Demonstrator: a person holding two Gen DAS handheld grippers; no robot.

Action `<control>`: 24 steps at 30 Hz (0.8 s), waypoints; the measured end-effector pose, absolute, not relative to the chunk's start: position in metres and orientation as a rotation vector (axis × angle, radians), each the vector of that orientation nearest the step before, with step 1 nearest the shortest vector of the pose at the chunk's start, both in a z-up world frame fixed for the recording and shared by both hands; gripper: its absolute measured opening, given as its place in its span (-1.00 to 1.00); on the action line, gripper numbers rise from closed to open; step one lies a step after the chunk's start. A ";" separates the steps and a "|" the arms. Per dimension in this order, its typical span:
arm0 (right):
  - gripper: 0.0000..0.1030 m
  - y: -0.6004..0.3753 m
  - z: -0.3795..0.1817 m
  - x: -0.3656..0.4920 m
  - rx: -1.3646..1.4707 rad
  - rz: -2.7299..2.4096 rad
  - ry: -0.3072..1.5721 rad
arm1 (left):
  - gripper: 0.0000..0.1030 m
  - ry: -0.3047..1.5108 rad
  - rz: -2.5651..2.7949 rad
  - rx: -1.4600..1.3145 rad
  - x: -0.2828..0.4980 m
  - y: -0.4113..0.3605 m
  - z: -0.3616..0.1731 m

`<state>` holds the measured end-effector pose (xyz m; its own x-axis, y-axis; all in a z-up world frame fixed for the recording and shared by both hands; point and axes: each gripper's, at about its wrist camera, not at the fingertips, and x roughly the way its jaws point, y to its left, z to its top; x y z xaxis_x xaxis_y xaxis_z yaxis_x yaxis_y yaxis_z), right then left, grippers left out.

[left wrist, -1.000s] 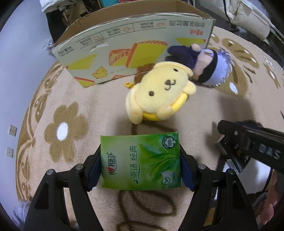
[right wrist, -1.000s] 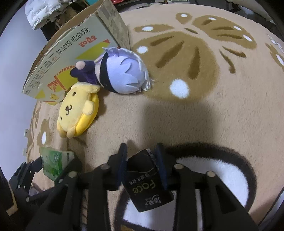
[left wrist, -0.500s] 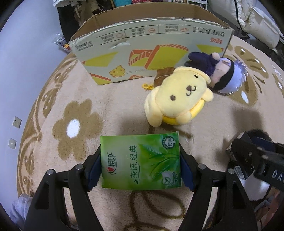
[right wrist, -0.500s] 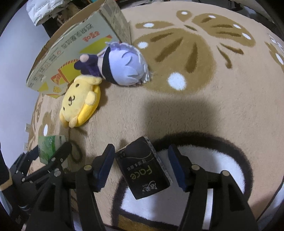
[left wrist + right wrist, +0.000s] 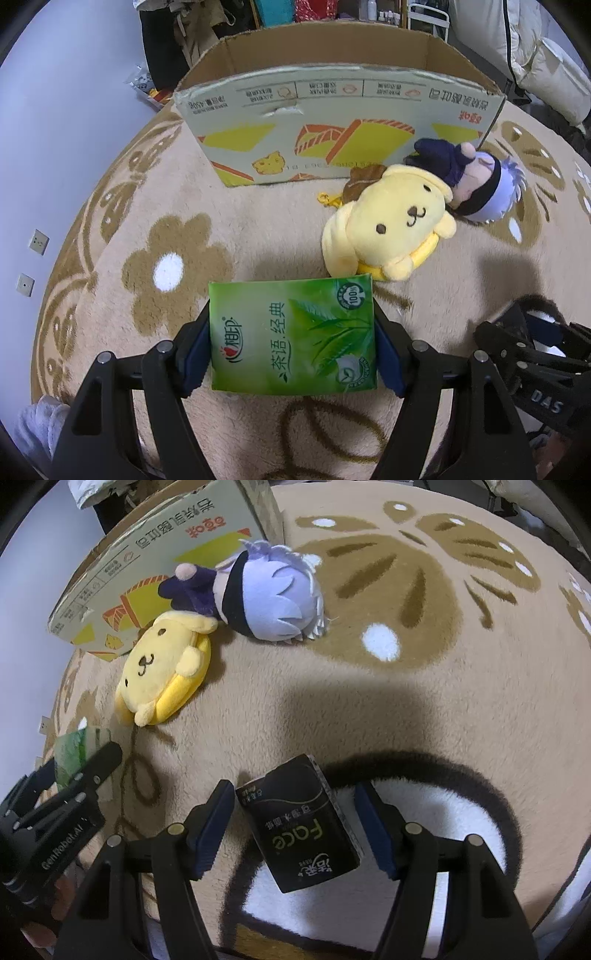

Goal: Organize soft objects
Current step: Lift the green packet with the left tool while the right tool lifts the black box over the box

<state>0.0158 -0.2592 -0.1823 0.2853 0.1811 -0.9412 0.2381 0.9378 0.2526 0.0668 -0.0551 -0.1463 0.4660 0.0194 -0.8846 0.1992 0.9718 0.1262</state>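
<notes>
Two tissue packs, two plush toys, one cardboard box (image 5: 332, 122). Left gripper (image 5: 291, 341) clamps the green tissue pack (image 5: 291, 336), held above the rug (image 5: 122, 206). Right gripper (image 5: 295, 823) spread wide, black tissue pack (image 5: 301, 823) lying loose btwn its fingers. Only right-wrist view shows that. Yellow dog plush (image 5: 388, 221) & purple-haired doll (image 5: 476, 188) lie touching, in front of box; box interior not visible.

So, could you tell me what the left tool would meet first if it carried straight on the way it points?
Probably the yellow plush dog: it lies just beyond the green tissue pack held in the left tool, slightly right of centre. The cardboard box stands farther back. Depth is unclear.
</notes>
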 end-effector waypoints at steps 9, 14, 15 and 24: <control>0.02 -0.251 -0.178 0.021 0.357 -0.057 1.244 | 0.42 1.002 -0.109 0.231 0.064 -0.058 -0.130; 0.01 -0.247 -0.157 0.024 0.298 -0.058 1.124 | 0.42 0.945 -0.120 0.201 0.066 -0.055 -0.115; 0.00 -0.245 -0.154 0.025 0.292 -0.057 1.103 | 0.42 0.936 -0.124 0.186 0.067 -0.054 -0.112; 0.00 -0.257 -0.114 0.031 0.320 -0.057 0.914 | 0.42 0.825 -0.100 0.165 0.076 -0.047 -0.081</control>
